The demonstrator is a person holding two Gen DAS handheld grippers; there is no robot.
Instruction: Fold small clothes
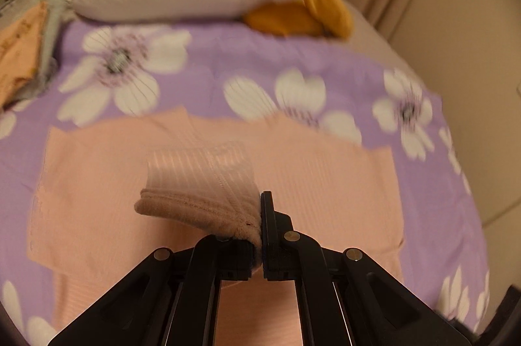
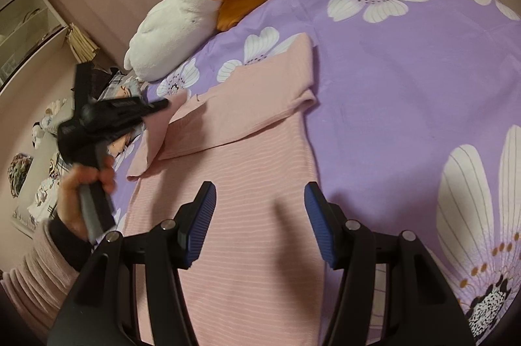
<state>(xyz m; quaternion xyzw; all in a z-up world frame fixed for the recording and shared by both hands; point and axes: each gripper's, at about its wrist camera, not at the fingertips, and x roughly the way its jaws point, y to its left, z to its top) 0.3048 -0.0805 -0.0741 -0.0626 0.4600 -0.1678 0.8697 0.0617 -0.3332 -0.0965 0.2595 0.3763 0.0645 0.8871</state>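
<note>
Clenching the cuffed sleeve [image 1: 195, 202] of the pink ribbed top [image 2: 247, 215] lying on the floral bed sheet [image 2: 407, 69], the left claw [image 1: 260, 235] is bringing it across the body, while the right claw [image 2: 260, 215] is hovering released above the hem, leaving most folds undone.

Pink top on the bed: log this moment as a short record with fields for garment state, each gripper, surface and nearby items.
garment: pink top, lying on the bed, far sleeve already folded across the body
left gripper: shut on the cuff of the near sleeve, lifted over the body
right gripper: open, empty, above the lower body
surface: purple floral sheet
nearby: white and orange plush toy beyond the top
</note>
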